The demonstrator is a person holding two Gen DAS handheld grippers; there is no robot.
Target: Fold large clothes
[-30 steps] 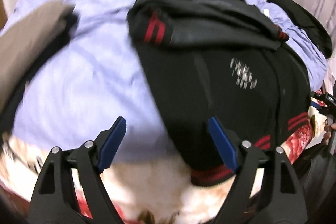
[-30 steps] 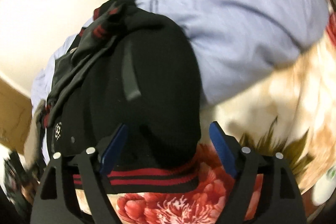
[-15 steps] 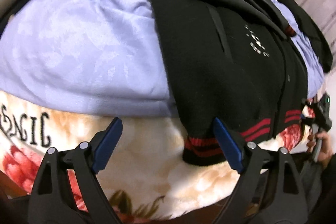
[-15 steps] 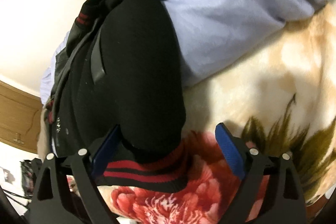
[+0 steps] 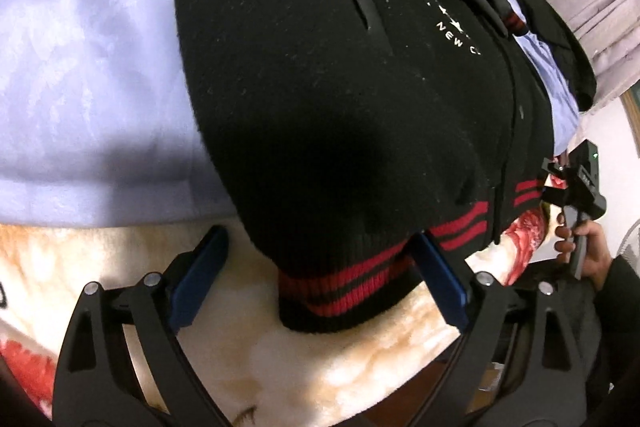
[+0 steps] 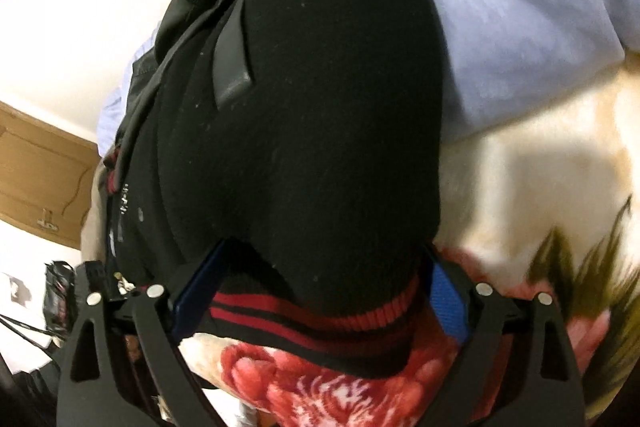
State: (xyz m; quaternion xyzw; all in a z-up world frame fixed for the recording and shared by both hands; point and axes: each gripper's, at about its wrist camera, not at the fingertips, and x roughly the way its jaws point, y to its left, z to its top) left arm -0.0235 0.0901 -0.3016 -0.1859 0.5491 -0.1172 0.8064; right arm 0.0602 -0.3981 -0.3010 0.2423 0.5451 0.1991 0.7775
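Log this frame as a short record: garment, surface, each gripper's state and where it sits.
garment: black jacket with red-striped hem, lying flat
surface: floral blanket and lavender sheet
left gripper: open, jaws just opening, astride the hem's corner
right gripper: open, astride the striped hem, not visibly clamping
folding: hem not yet lifted

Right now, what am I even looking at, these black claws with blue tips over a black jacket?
A person holds a clamp-like gripper in each hand, with a camera on each looking along its fingers. One picture is from the left gripper, the other from the right gripper. On a flowered blanket and a lilac sheet lies a black jacket with a red-striped hem. Both grippers straddle a corner of that hem, jaws wide; the left's have just been opening. Nothing is gripped yet. In the left view, a hand holds the other gripper.
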